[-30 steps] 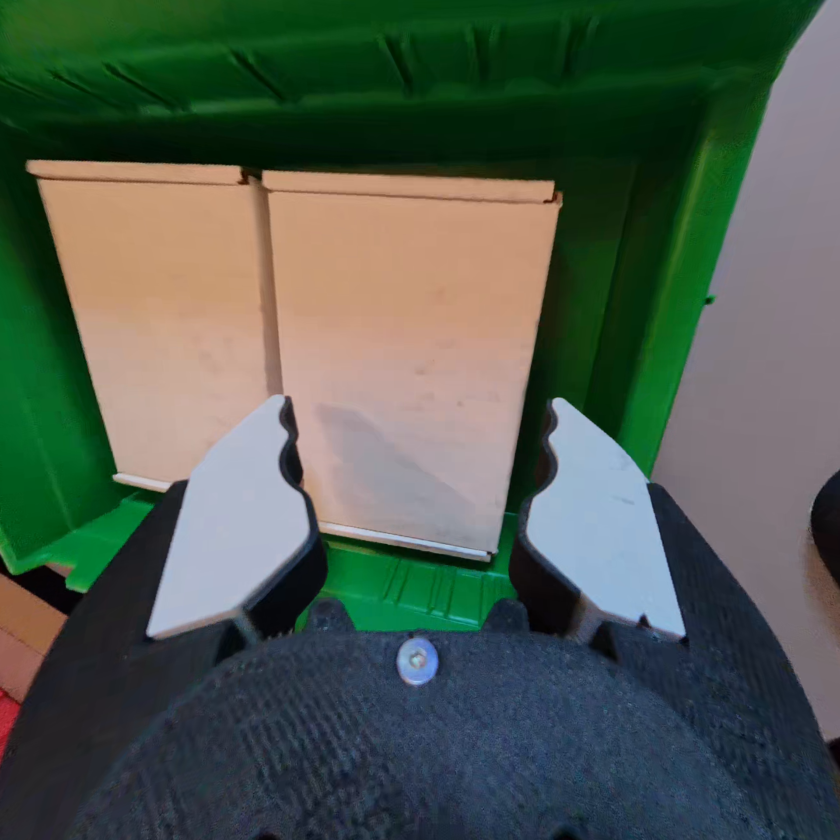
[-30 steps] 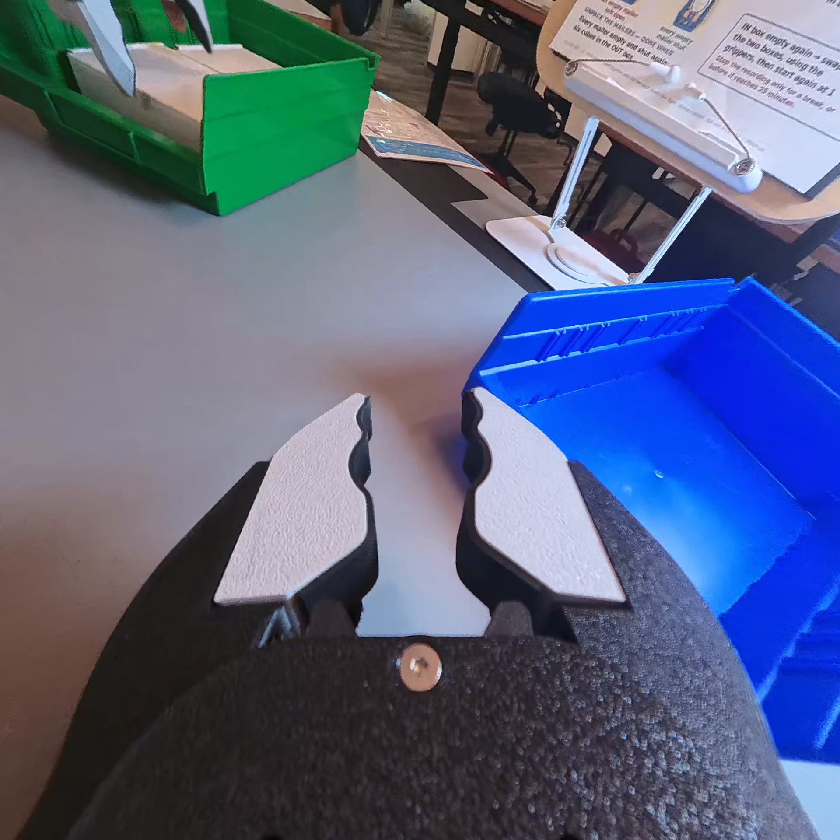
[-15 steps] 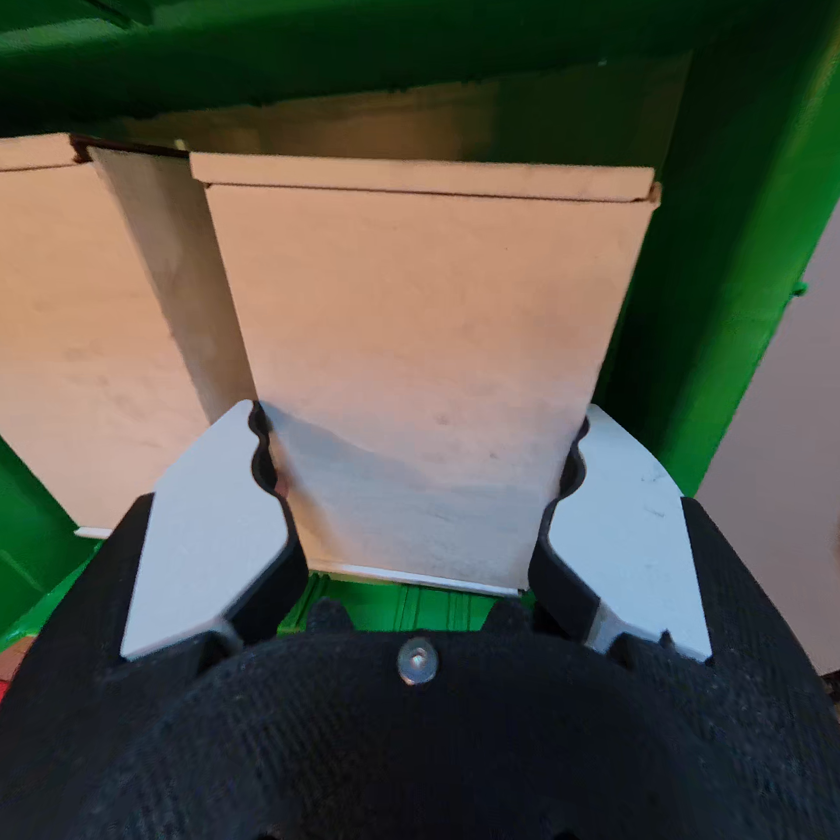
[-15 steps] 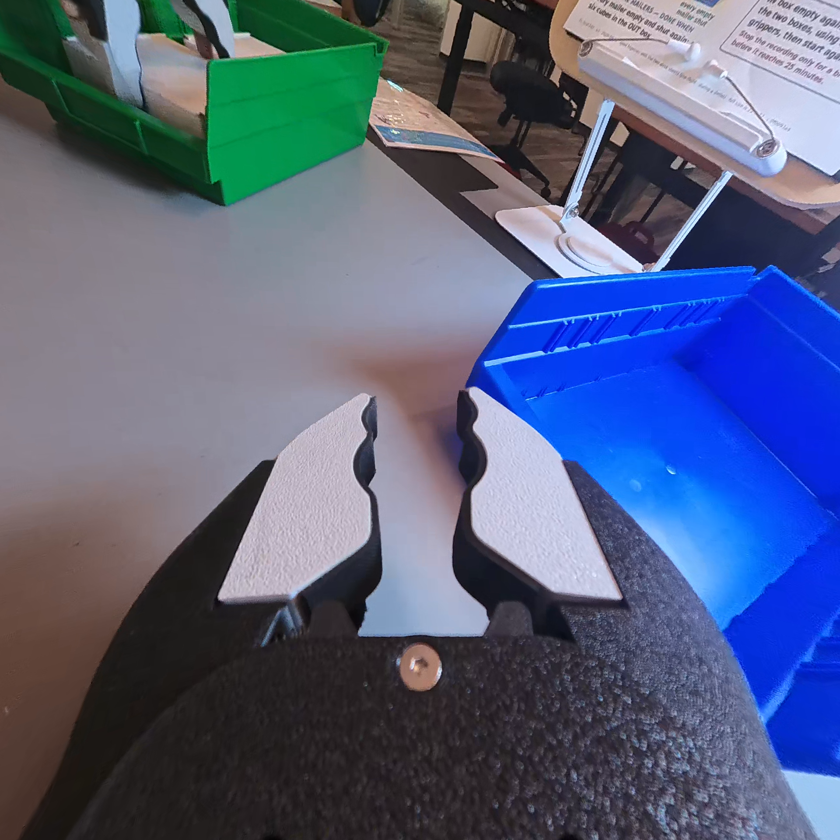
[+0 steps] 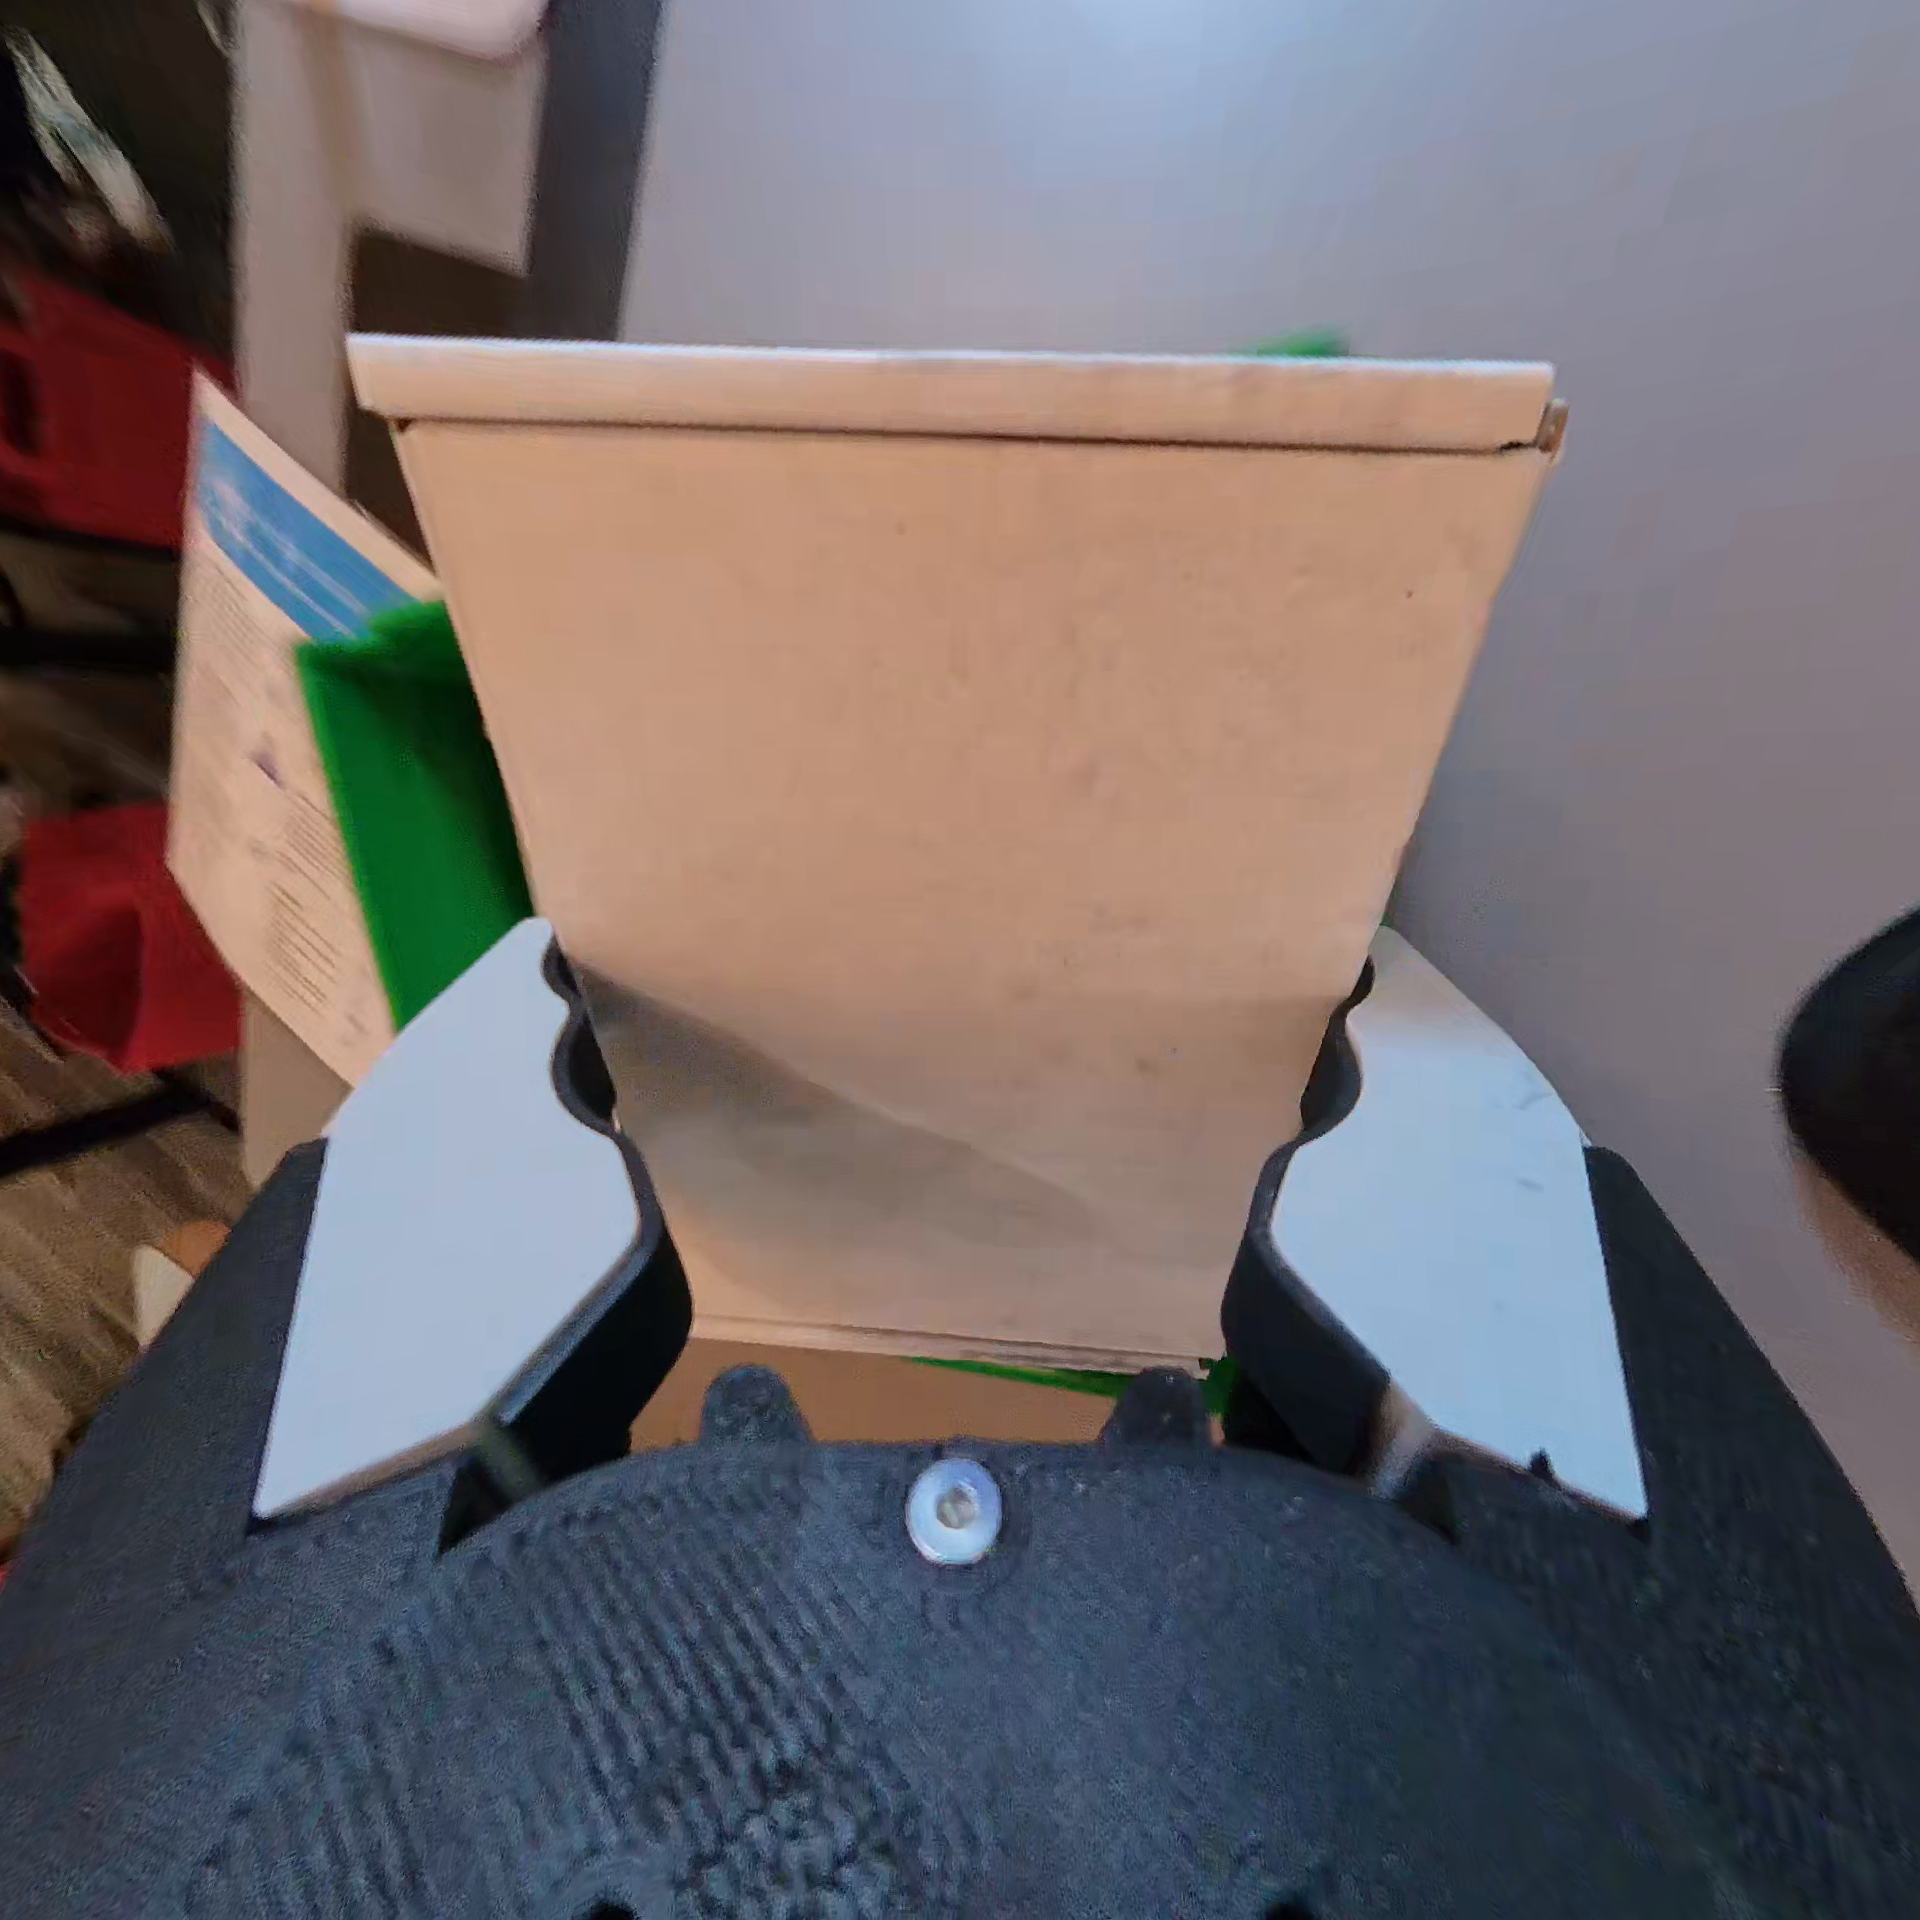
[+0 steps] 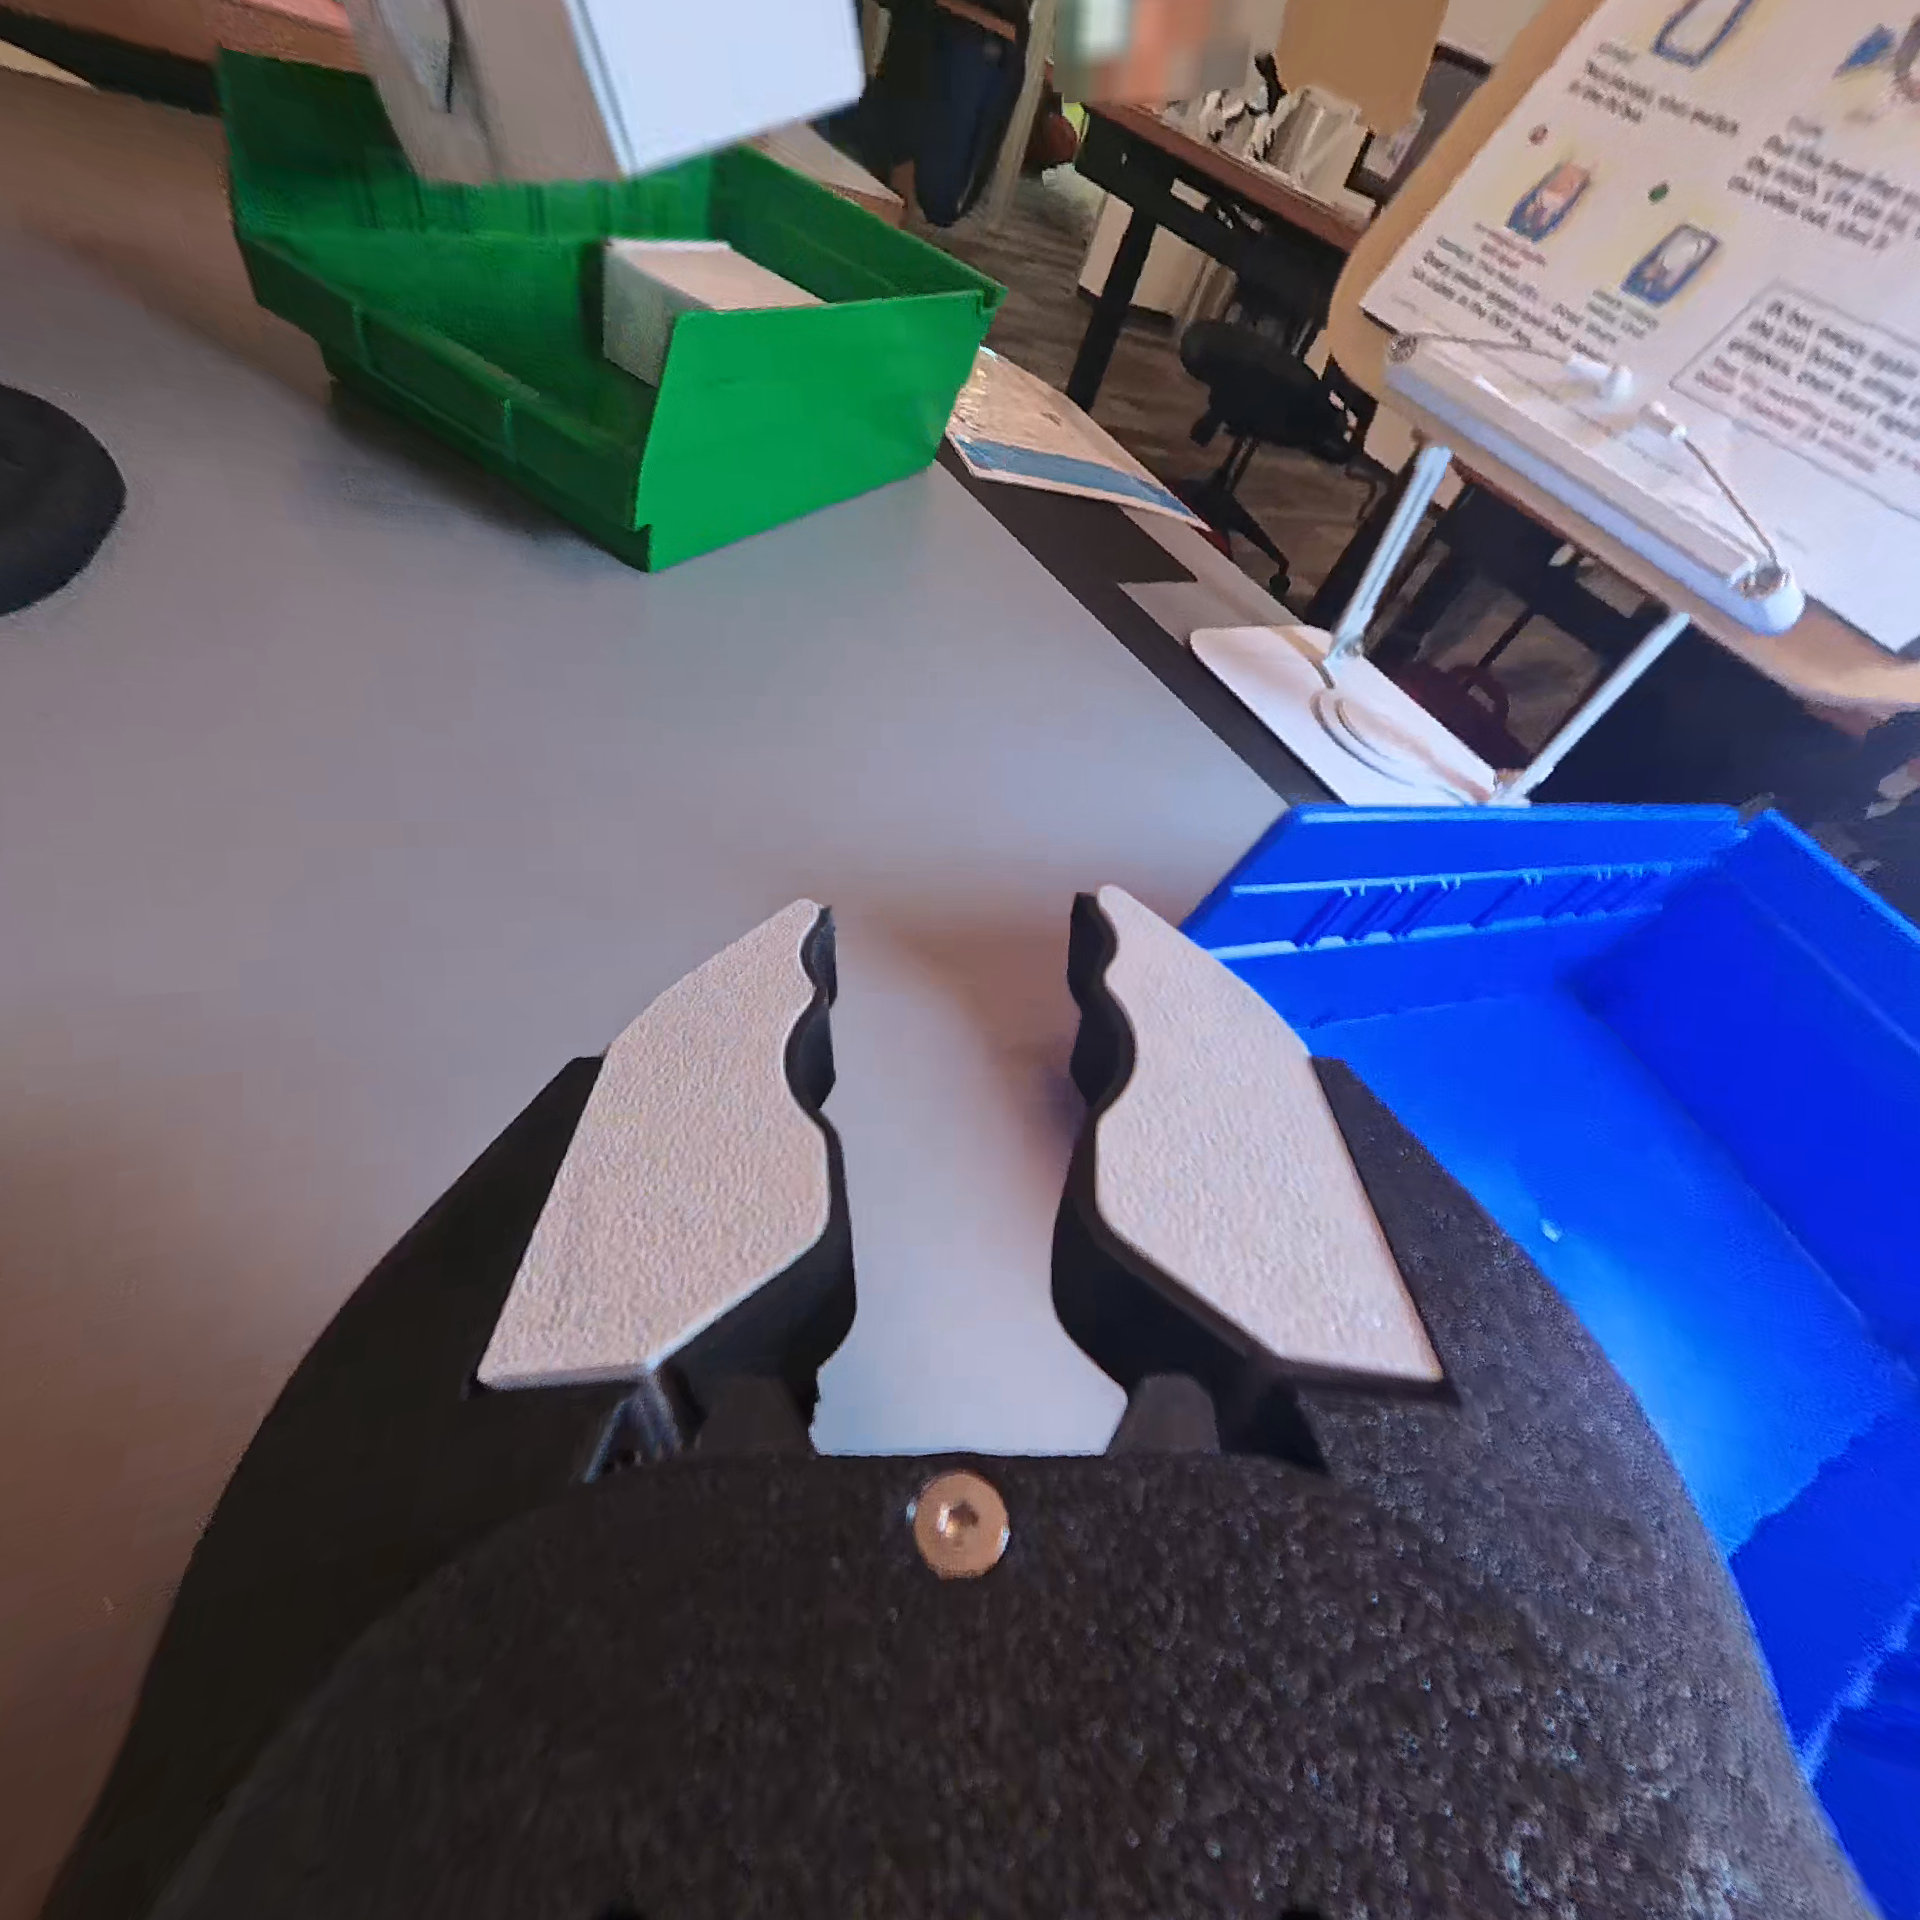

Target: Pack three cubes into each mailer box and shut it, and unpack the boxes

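A grey table (image 6: 520, 790) in a busy workroom carries a green bin (image 6: 727, 416) at its far side and a blue bin (image 6: 1662, 1091), seemingly empty, close by, probably as source and destination. One closed mailer box (image 6: 686, 301) lies in the green bin. The left gripper (image 5: 961, 1039) clamps another mailer box (image 5: 956, 790) by its sides, above that bin. The right gripper (image 6: 951, 997) hovers narrowly parted, holding nothing, just beside the blue bin. No cubes show.

A closed white cardboard mailer box (image 5: 956, 790) sits clamped between the left gripper (image 5: 961, 1049) fingers, lifted. A second mailer box (image 6: 686, 301) lies in the green bin (image 6: 790, 416) below.
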`<state>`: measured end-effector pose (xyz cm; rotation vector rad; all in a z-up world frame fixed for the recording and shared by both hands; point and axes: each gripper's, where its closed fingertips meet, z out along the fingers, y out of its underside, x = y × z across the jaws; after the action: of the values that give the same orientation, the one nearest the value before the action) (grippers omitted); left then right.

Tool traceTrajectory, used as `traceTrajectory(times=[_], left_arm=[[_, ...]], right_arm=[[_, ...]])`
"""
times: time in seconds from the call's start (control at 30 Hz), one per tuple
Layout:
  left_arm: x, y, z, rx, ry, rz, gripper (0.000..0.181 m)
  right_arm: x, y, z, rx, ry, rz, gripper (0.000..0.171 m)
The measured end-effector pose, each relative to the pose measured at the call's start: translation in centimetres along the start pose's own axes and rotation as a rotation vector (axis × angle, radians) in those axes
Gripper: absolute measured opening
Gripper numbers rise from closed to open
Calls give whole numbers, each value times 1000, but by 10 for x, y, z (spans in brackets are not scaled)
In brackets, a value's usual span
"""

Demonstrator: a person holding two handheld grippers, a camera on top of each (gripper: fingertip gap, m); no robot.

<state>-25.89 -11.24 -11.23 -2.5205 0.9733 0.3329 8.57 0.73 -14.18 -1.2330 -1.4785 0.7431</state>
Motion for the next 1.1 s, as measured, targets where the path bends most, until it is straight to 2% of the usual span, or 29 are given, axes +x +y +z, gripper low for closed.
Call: traceTrajectory(times=[0.1,0.2,0.27,0.37,0.47,0.57,0.63,0.73,0.8,0.87,0.93,1.03,1.1], left_arm=[[19,-52,-49,158,63,62,132],[74,-103,-69,305,273,160,131],[115,-129,-63,361,410,244,132],[164,-155,-36,398,597,308,131],[201,-169,-2,371,749,347,131],[227,-175,19,312,874,384,131],[237,-176,30,241,915,423,131],[251,-176,36,155,969,485,131],[253,-177,38,145,964,505,131],[252,-186,39,173,980,398,131],[247,-198,37,278,974,293,124],[229,-207,29,491,877,249,113],[216,-210,19,630,816,190,98]], right_arm=[[-13,-14,7,18,8,-102,46],[-27,-32,13,45,47,-262,50],[-35,-42,14,68,80,-368,52],[-43,-50,12,99,106,-471,60],[-50,-56,5,133,138,-589,67],[-70,-53,2,100,114,-797,70],[-86,-48,7,68,105,-914,70],[-111,-34,15,42,25,-964,70],[-113,-31,13,52,1,-924,69],[-103,-24,12,29,-15,-865,69],[-95,-18,12,19,-41,-783,69],[-85,-11,12,15,-67,-664,69],[-79,-6,12,6,-93,-595,69]])
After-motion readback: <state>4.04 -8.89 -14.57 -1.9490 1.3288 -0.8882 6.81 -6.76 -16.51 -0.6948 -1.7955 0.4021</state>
